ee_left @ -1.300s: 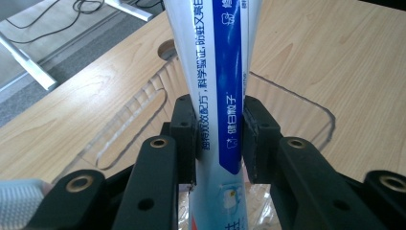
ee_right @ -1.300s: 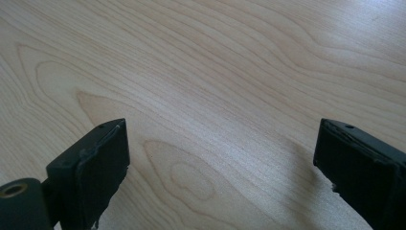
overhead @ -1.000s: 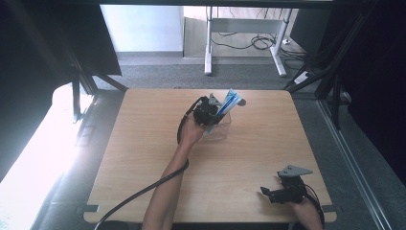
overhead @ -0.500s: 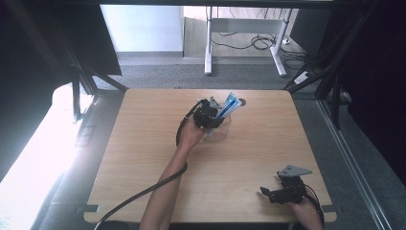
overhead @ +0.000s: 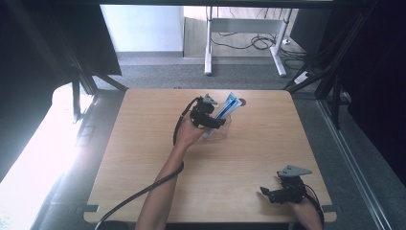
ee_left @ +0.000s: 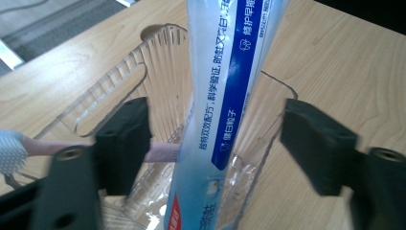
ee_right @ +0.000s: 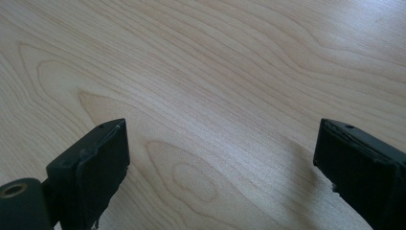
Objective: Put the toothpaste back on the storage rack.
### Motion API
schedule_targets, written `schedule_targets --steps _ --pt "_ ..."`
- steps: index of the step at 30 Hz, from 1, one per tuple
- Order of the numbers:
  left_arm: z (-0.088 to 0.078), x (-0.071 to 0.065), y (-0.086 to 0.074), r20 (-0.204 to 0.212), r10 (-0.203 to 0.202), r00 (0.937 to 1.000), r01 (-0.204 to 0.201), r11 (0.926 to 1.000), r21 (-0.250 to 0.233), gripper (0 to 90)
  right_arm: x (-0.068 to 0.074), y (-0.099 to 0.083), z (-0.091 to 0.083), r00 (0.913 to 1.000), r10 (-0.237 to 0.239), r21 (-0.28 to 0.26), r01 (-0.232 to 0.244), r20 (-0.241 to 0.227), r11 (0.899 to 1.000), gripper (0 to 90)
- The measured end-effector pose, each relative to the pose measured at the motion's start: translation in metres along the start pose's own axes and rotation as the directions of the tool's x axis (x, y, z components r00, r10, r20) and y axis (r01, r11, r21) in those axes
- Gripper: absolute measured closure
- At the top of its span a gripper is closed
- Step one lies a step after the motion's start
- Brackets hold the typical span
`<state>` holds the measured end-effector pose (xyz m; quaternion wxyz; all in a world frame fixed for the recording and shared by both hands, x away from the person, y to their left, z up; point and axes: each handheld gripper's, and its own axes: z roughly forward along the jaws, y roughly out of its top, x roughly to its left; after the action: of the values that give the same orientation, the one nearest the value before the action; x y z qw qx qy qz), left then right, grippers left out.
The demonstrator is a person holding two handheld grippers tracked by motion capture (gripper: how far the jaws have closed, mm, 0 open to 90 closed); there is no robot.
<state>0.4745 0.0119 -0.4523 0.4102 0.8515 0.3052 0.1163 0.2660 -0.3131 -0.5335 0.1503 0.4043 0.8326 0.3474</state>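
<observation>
Left gripper point(ee_left: 213, 143) jaws just opened, tube point(ee_left: 225, 96) released between them in holder point(ee_left: 158, 62); withdrawal may tip it. Right gripper point(ee_right: 220, 167) apart, idle.

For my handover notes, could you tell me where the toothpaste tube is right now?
The toothpaste tube stands tilted in the clear ribbed holder toward the table's far edge, between the left gripper's open jaws.

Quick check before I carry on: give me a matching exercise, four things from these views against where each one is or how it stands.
1. toothpaste tube
2. clear ribbed holder
3. left gripper
4. right gripper

a. at the table's near right corner, open over bare wood
b. jaws just opened, apart on either side of the tube
c. leaning upright in the holder
d. on the wooden table, far centre

Pairs: 1-c, 2-d, 3-b, 4-a
</observation>
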Motion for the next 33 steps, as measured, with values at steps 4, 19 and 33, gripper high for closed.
schedule_targets --steps 4,19,33 --pt "-0.004 -0.001 0.001 0.005 -0.006 1.0000 0.006 1.0000 -0.003 18.0 0.001 0.000 -0.001 1.0000 -0.001 -0.002 0.001 0.003 1.000 5.1" --pt "-0.032 -0.013 0.004 -0.011 -0.009 0.9999 0.009 1.0000 0.002 12.7 0.001 0.001 -0.002 1.0000 -0.005 -0.016 0.005 0.007 1.000 5.1" --pt "-0.059 -0.028 -0.013 -0.021 0.037 0.9991 -0.037 0.9992 -0.017 12.7 0.003 0.002 -0.002 0.9999 -0.008 -0.016 0.008 0.006 1.000 5.1"
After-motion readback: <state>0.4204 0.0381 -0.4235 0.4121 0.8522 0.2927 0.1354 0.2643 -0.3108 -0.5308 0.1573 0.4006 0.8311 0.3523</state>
